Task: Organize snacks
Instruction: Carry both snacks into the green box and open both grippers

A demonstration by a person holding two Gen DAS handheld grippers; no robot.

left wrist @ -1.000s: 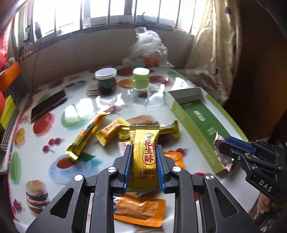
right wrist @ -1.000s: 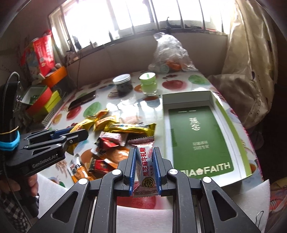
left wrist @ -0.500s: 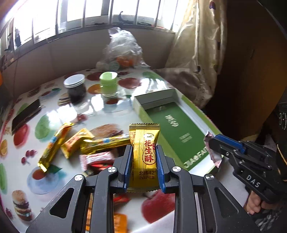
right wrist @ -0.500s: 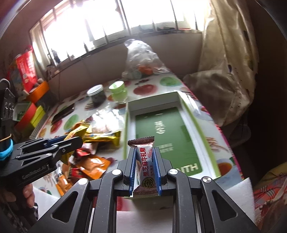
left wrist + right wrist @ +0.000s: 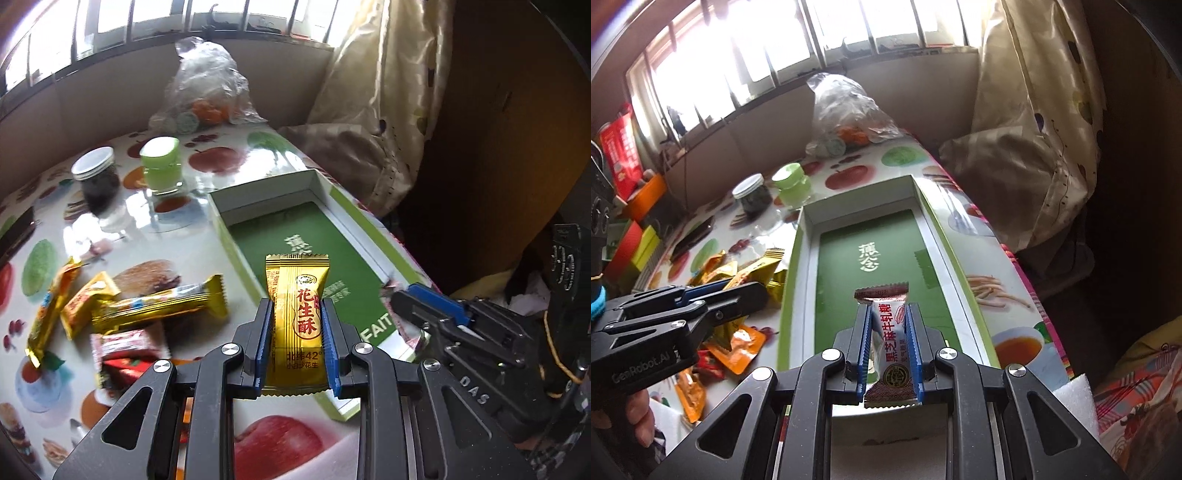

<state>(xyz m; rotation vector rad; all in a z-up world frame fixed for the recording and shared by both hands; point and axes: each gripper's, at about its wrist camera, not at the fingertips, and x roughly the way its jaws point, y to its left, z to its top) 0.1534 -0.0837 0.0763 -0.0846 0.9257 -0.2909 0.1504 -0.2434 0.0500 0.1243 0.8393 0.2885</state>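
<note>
My left gripper is shut on a gold peanut candy packet, held upright above the near left edge of the green box. My right gripper is shut on a white sesame nougat packet, held over the near part of the same box, whose inside is bare. The right gripper also shows in the left wrist view at the box's near right edge. The left gripper shows in the right wrist view left of the box. Several loose snack packets lie on the table left of the box.
A dark jar and a green-lidded jar stand behind the snacks. A clear plastic bag sits at the far edge. A phone lies at the left. A curtain hangs right of the table.
Both grippers have moved right and forward with their packets, from over the snack pile toward and over the green box. Both stay shut.
</note>
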